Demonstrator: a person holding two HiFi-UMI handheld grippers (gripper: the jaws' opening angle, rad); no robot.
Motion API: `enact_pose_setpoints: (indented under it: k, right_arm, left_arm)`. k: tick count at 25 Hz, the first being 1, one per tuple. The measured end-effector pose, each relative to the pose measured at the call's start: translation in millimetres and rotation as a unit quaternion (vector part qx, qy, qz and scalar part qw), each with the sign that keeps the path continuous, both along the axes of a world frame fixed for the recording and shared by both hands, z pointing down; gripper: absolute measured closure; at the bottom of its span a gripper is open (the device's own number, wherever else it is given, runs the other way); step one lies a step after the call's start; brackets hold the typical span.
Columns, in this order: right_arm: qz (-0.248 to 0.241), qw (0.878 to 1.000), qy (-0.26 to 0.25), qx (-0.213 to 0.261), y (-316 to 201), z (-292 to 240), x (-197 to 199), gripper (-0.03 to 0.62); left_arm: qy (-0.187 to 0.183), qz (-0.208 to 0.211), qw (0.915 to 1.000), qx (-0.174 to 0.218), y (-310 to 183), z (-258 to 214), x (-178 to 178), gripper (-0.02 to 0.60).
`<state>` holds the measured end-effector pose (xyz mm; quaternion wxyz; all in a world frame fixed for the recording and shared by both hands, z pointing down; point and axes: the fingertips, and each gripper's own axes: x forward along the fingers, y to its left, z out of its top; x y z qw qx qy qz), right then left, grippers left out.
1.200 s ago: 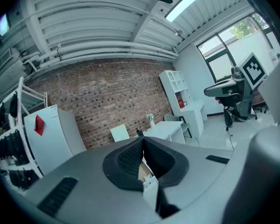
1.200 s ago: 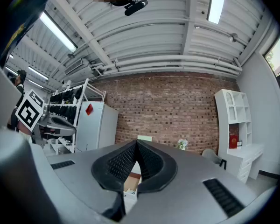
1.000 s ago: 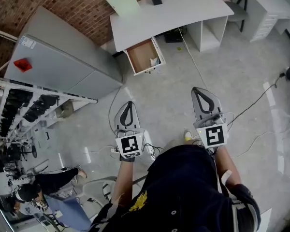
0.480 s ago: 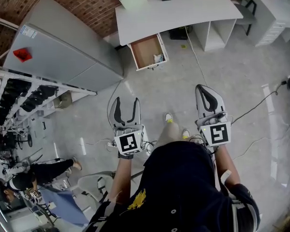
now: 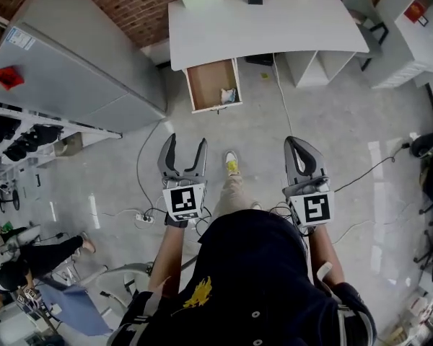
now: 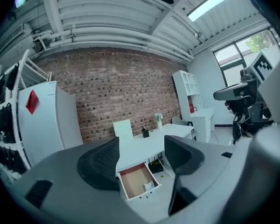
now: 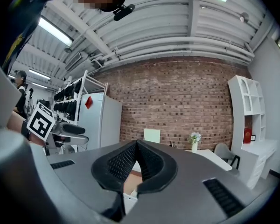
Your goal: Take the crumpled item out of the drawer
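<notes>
Presently, left gripper (image 5: 185,146) jaws are opening, empty, right gripper (image 5: 298,141) jaws together, both well apart from the far open drawer (image 5: 204,85) holding the crumpled item (image 5: 228,95).

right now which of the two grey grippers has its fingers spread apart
The grey left gripper: its fingers are opening wide, with nothing between them. On the right gripper the fingers are pressed together.
</notes>
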<state>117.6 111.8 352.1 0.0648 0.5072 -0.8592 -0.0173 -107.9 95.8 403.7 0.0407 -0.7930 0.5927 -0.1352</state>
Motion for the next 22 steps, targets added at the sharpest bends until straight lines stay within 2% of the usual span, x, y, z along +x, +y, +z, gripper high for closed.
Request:
enact_pose_setpoints:
  k: [3,7,12,16,20,22]
  right_arm:
    - [0.011,0.999,0.029,-0.009,-60.8,0.1,-20.3,0.568]
    - [0.031,0.998,0.042,-0.033,-127.5,3.1,-47.3,0.568]
    - [0.007,0.997,0.057,-0.045,-187.9,18.1,-86.2,0.568]
    - [-0.003,0.996,0.061,-0.057,-237.7,48.8,-105.8,0.568]
    - [-0.017,0.994,0.064,-0.086,-286.0,96.6,-111.7,0.568]
    - [-0.032,0.992,0.070,-0.102,-305.9,124.4,-115.1,0.568]
  left_arm:
    - [0.012,0.023,0.9996,-0.007,-66.4,5.3,-15.8,0.273]
    - [0.018,0.059,0.9976,-0.030,-136.8,22.9,-30.2,0.275]
    - [0.016,0.087,0.9938,-0.067,-205.8,60.1,-40.2,0.276]
    - [0.005,0.129,0.9822,-0.136,-241.7,118.7,-33.8,0.279]
    - [-0.013,0.142,0.9701,-0.196,-271.1,188.4,-21.7,0.285]
    - [-0.029,0.151,0.9628,-0.223,-288.5,224.9,-15.0,0.311]
